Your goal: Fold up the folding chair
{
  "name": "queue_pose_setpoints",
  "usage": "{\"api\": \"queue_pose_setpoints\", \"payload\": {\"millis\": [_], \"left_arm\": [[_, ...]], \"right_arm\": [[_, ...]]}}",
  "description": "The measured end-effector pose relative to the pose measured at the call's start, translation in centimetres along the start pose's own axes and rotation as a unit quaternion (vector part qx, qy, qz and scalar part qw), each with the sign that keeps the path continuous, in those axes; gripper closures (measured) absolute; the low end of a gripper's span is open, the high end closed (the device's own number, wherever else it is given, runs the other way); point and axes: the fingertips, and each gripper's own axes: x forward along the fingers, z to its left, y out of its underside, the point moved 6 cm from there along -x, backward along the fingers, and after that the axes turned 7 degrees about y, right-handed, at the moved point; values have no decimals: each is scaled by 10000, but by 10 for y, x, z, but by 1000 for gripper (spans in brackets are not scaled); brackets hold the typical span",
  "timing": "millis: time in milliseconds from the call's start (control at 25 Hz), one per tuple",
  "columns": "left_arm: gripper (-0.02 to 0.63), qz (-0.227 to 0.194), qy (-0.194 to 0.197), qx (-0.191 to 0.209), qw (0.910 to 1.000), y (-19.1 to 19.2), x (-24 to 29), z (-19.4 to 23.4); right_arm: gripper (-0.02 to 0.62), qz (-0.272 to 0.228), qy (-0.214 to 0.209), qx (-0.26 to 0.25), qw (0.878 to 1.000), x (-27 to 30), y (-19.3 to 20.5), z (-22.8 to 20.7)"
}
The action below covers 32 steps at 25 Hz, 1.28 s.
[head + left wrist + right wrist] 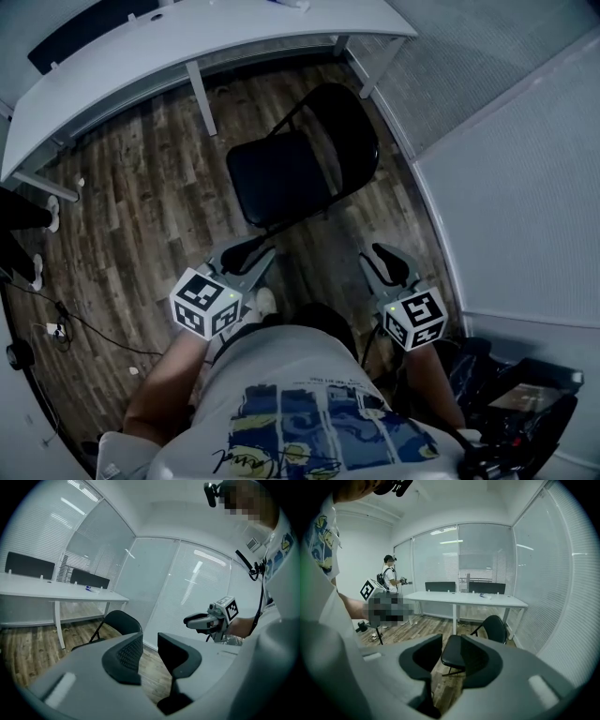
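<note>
1. Head view: the folding chair (300, 164) stands unfolded on the floor beyond both grippers, near the white table (187, 42). Its seat lies toward the left gripper (246, 255). Its backrest is at the far right, seemingly closer to the right gripper (386, 262).
2. Left gripper view: the jaws are slightly parted with nothing between them, and the chair sits ahead and to the left.
3. Right gripper view: the jaws are apart and empty. The seat shows through the gap, well apart from them.
</note>
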Motion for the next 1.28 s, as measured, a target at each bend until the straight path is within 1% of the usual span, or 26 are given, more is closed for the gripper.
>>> {"api": "queue_pose_setpoints", "payload": {"millis": [320,440,520,720,880,1000,1280], "left_arm": [[477,-42,2,-111,9999,4,-4,8],[454,-78,-105,-151,9998,7,-5,14],[448,-97,-217,-202,9995,9,-7,21],[425,-91,-443,-444,9980,15,-6,40],[425,-54,-611,-552,9966,18,-2,58],[425,-28,-728,-674,9951,20,3,72],[423,190,-888,-893,9919,31,30,103]], "right_arm": [[485,63,105,-111,9999,12,-13,-13],[481,56,96,-159,9998,21,-16,-20],[466,77,61,-199,9998,29,-19,-24],[451,160,-20,-274,9995,53,-26,-36],[451,183,-80,-216,9996,72,-32,-52],[451,293,-93,-177,9994,89,-34,-68],[451,484,-51,-126,9987,140,-34,-113]]}}
